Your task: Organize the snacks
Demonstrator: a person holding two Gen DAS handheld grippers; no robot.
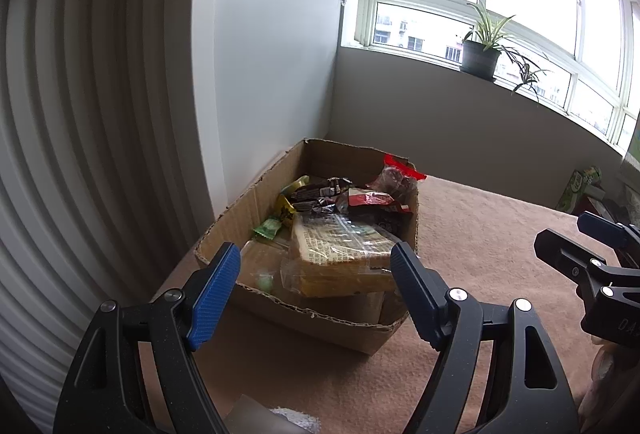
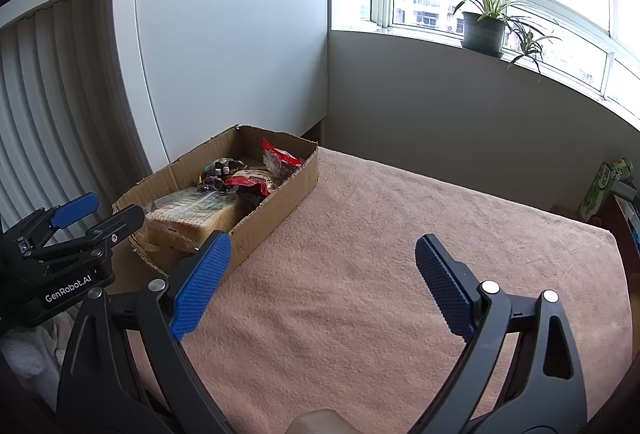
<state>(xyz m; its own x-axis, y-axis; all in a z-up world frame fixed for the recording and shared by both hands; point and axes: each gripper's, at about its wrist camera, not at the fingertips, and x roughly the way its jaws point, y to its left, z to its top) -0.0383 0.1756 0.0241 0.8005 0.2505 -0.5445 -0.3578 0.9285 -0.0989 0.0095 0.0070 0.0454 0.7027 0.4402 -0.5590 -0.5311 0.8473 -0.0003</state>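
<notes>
An open cardboard box [image 1: 320, 318] [image 2: 276, 210] sits at the table's left side, against a white cabinet. It holds a bagged bread loaf [image 1: 340, 254] [image 2: 192, 214], red snack packets [image 1: 376, 200] [image 2: 280, 158], dark wrapped bars [image 1: 320, 192] and green and yellow packets [image 1: 268, 228]. My left gripper [image 1: 316, 264] hovers just before the box's near end, open, nothing between its blue pads. My right gripper [image 2: 320, 254] hangs over the bare cloth to the right of the box, open and empty. Each gripper shows in the other's view: the right gripper [image 1: 576, 234], the left gripper [image 2: 96, 212].
A pinkish-tan cloth [image 2: 400, 234] covers the table. A white cabinet [image 2: 224, 54] and a ribbed white panel [image 1: 80, 114] stand left of the box. A potted plant [image 2: 484, 30] is on the windowsill. A green carton [image 2: 600, 190] stands at the far right edge.
</notes>
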